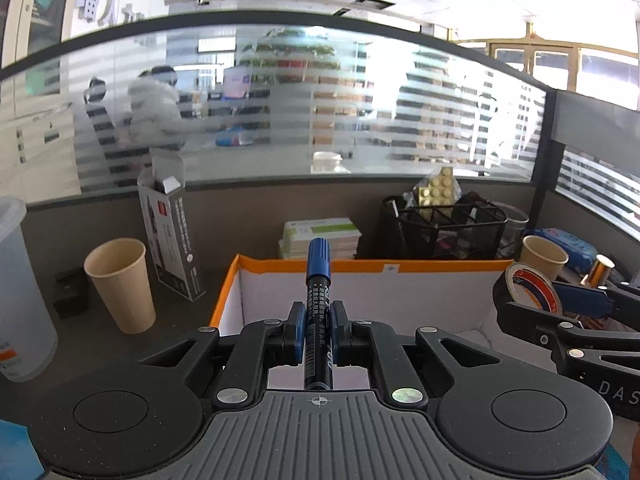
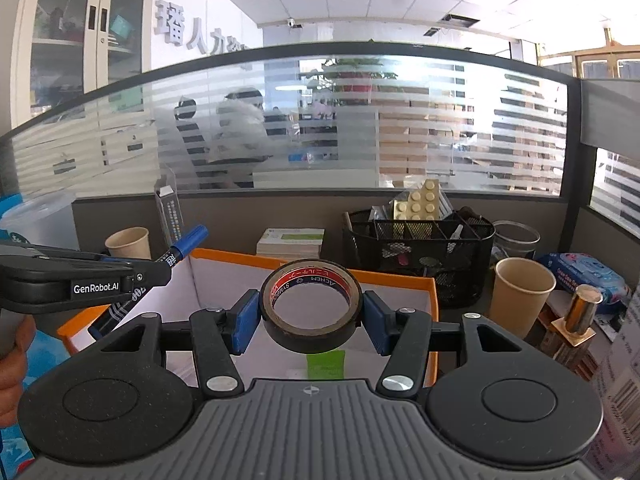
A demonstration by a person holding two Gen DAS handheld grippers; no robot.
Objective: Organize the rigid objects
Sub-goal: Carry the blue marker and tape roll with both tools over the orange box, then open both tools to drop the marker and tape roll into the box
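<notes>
A dark grey desk top point(image 1: 192, 308) is lying inside a cubicle walled by a grey partition topped with striped frosted glass point(image 2: 400, 120), with an office ceiling of white tiles overhead. An open white cardboard box with an orange rim point(image 1: 280, 266) is sitting in the middle of the desk, and both tools are hovering over it. The left gripper point(image 1: 318, 326) is clenching a blue-capped black marker pen point(image 1: 318, 276), its cap pointing toward the box's far edge. The right gripper point(image 2: 312, 314) is grasping a black roll of adhesive tape point(image 2: 312, 306) across its width, above the box's interior. The left wrist view is showing a tan paper cup point(image 1: 120, 284) and a tall open grey carton point(image 1: 172, 240) standing to the left of the box, with bare desk between them and the rim. The right wrist view alone is showing a glass-door cabinet point(image 2: 80, 32) and a small brass cylinder point(image 2: 582, 310) beside a second paper cup point(image 2: 520, 294). A black mesh organiser point(image 2: 420, 248) and a stack of booklets point(image 2: 290, 242) are crowding the box's far edge.
</notes>
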